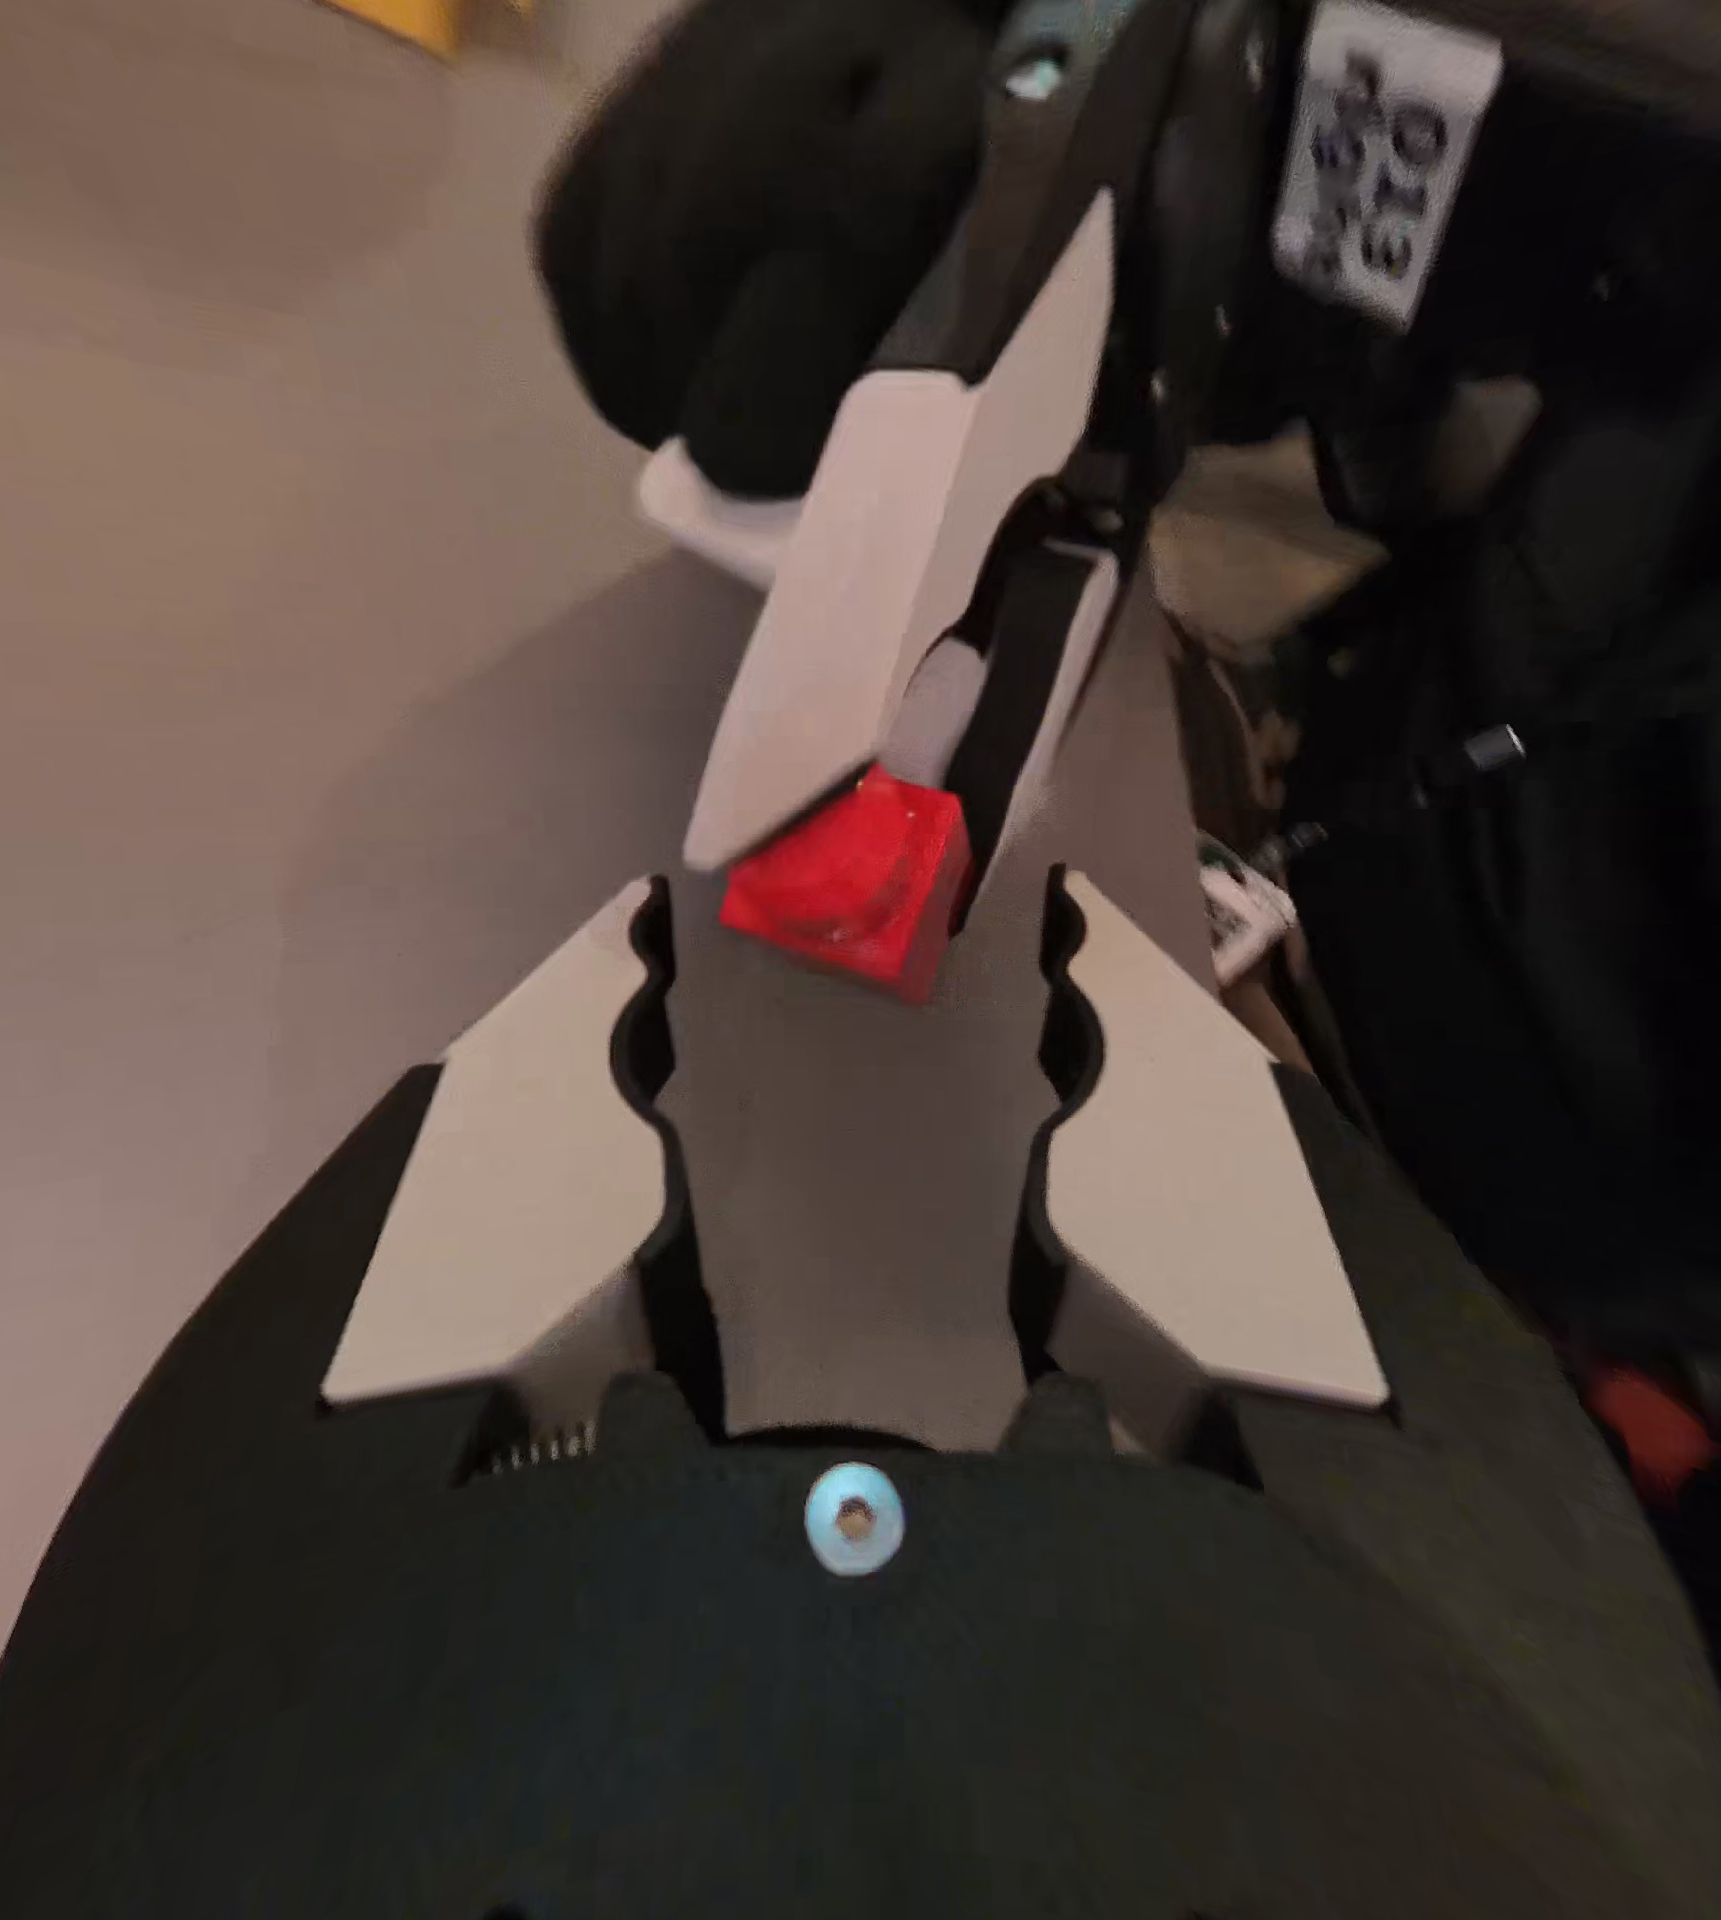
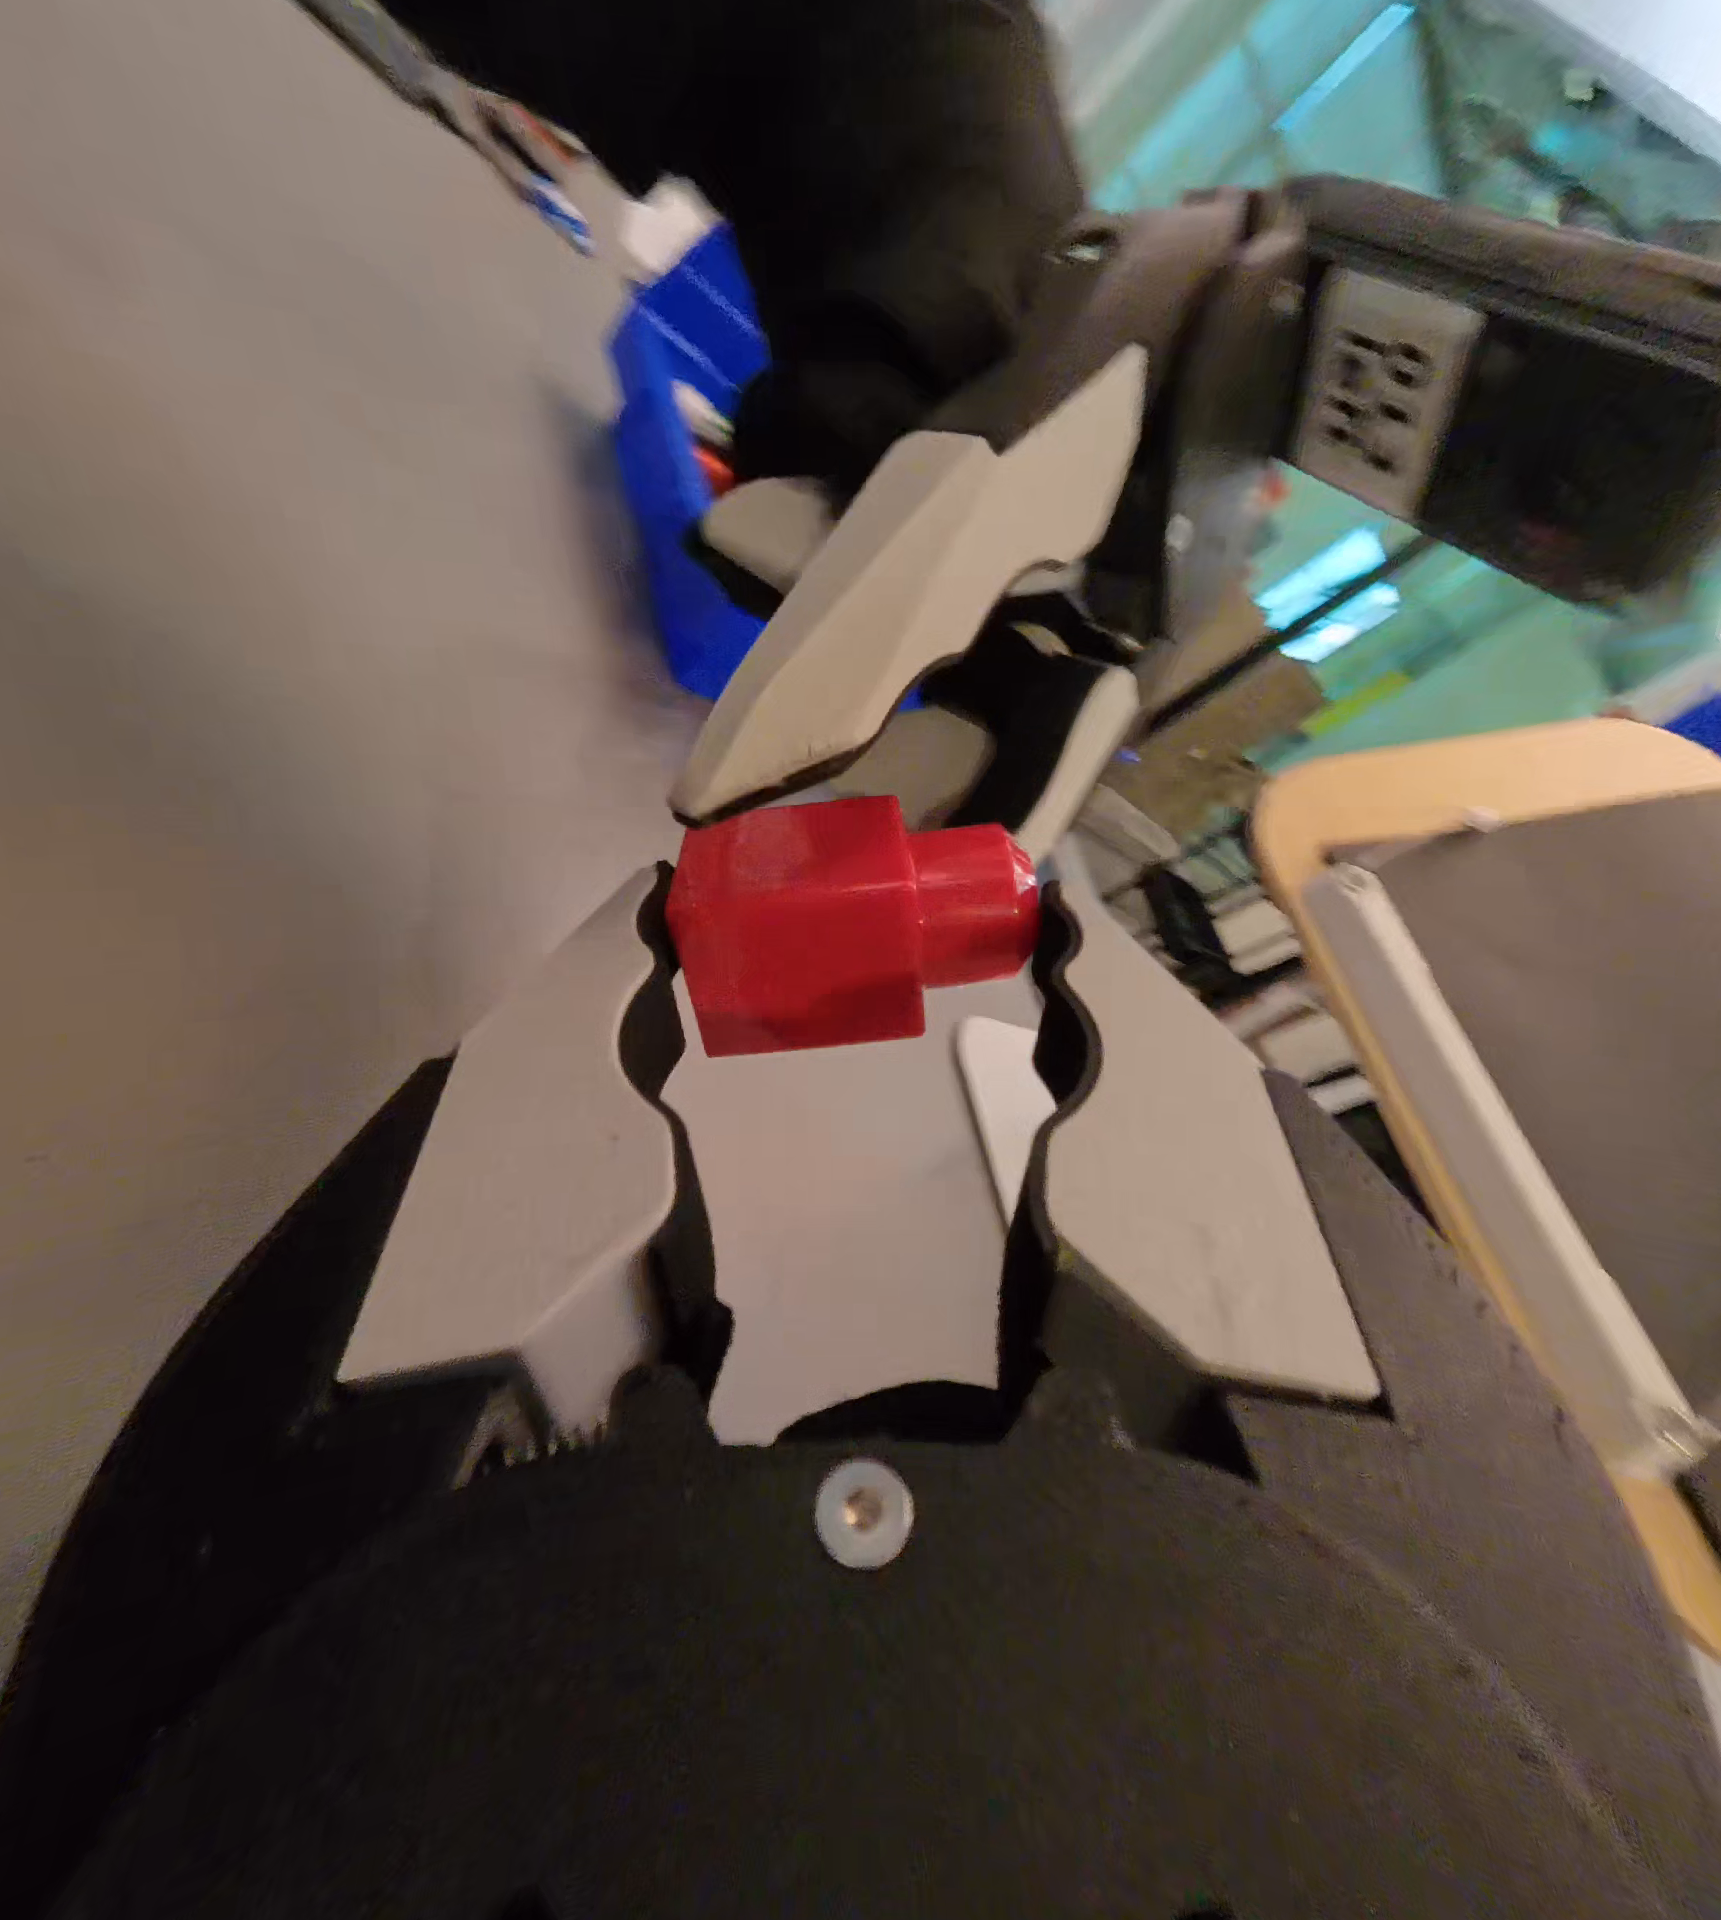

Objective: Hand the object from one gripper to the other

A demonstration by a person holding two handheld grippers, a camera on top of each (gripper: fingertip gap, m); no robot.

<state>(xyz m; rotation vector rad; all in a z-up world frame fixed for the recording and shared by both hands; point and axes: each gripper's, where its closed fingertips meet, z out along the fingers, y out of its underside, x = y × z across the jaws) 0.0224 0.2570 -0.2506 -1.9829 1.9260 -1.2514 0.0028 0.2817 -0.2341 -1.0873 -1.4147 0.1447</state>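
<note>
I see one red block [image 2: 804, 925] pinched between my right gripper [image 2: 851, 894] fingertips; my left gripper [image 1: 856, 894] stands spread and empty just beside it; one blue bin [image 2: 674, 457] behind, contents too blurred to tell

surface: pale grey tabletop [image 2: 160, 520] | right: wood-edged chair [image 2: 1375, 790] | behind: blue bin [image 2: 669, 436], greenish windows [image 2: 1355, 156]

So our left gripper [image 1: 856, 883] is wide open, fingers spread and gripping nothing. Our right gripper [image 2: 854, 888] is clamped on the red block [image 2: 804, 925], one fingertip on each end. The two point at each other, tips nearly meeting, the right one tilted. Our black-gloved right hand [image 1: 752, 239] grips its handle.
</note>
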